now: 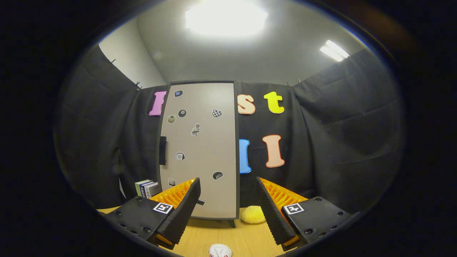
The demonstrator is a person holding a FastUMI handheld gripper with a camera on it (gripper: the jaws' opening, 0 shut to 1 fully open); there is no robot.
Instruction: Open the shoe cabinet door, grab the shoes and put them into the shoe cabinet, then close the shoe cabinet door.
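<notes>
Shoe cabinet (pixel 203 150): tall, upright, pale grey door with dark edging; door closed, face dotted with small stickers; a dark handle (pixel 162 150) sits on its left edge at mid-height; the unit stands on the wooden table (pixel 246 241) against the black cloth wall, beyond the fingers and slightly left of the gap between them. Shoe (pixel 220 250): white with red marks, partly visible; lies on the table between the fingers, well apart from the cabinet base.

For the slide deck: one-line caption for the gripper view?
Open tongs face the shut shoe cabinet door; white shoe on the table between the fingers, yellow plush beyond.
</notes>
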